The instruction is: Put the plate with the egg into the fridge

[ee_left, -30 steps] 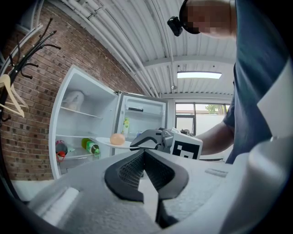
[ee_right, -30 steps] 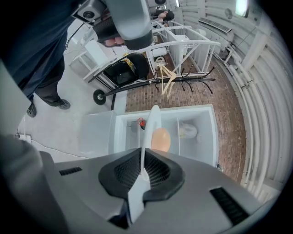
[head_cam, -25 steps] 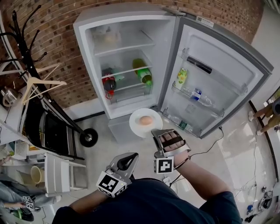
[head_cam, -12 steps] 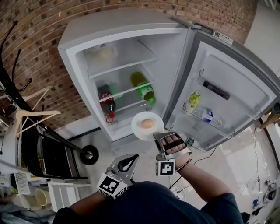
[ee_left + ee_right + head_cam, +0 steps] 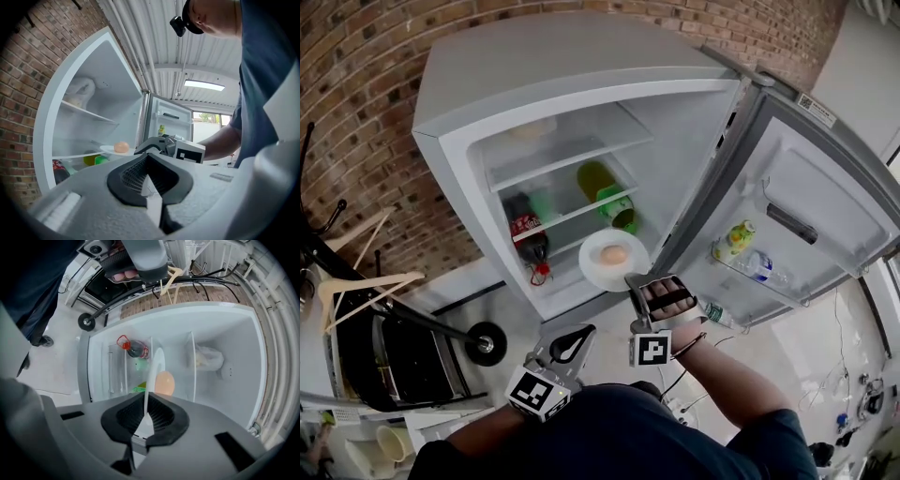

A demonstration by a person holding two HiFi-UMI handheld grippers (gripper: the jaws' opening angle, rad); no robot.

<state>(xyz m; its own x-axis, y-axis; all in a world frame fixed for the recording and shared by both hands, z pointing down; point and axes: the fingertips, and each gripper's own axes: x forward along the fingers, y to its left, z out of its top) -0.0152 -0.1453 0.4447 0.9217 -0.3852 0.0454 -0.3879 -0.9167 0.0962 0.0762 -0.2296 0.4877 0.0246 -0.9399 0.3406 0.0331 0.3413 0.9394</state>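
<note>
Pinching plate rim in right gripper, just before fridge; holding left gripper closed, empty, nearer. Risking loose egg rolling off if tilting, rim clipping shelf.

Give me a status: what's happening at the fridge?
Right gripper shut on plate rim, egg aboard. Left gripper shut, empty. Fridge open; bottles on middle shelf.

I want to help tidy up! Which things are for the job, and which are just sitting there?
For the job: plate, egg, fridge, right tongs.
Just there: cola bottle, green bottle, coat hanger.
</note>
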